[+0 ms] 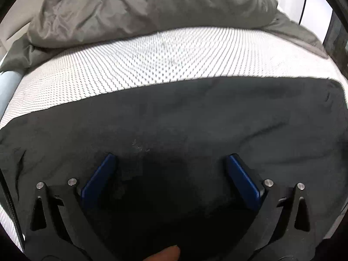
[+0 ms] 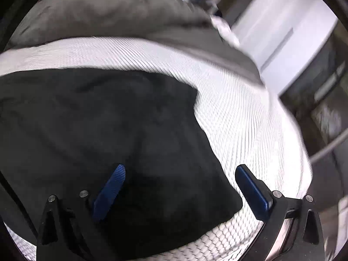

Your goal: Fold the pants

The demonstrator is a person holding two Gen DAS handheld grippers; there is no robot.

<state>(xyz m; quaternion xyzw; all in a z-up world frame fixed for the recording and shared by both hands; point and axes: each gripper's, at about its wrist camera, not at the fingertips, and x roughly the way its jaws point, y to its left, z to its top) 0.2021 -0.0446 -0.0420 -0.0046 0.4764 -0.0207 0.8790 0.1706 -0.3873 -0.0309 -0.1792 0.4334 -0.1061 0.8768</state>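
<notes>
Nearest in the left wrist view, a fingertip (image 1: 167,253) of the person's hand shows at the bottom edge, and just beyond it the left gripper (image 1: 171,158) has its blue fingers (image 1: 99,180) spread wide apart with nothing between them. They hover over the dark pants (image 1: 195,126), which lie flat on the bed (image 1: 134,65) and fill the near half of the view; both fingers sit above cloth, well inside the garment's edges, so I judge this hand is placed to press or smooth the layer rather than to pinch an edge. The right gripper (image 2: 181,169) also has its fingers (image 2: 111,190) wide apart and empty. Its left finger is over the pants (image 2: 97,119), while its right finger is over the bare white dotted mattress (image 2: 250,119), so the garment's right edge runs between the two, probably lined up to take that edge or corner for the next fold. This view is blurred, so whether either finger touches the cloth cannot be told. Farther off, past the pants' straight far edge, comes a band of bare mattress, then a bunched grey duvet (image 1: 152,6) pushed to the far side, likely to leave room for folding.
</notes>
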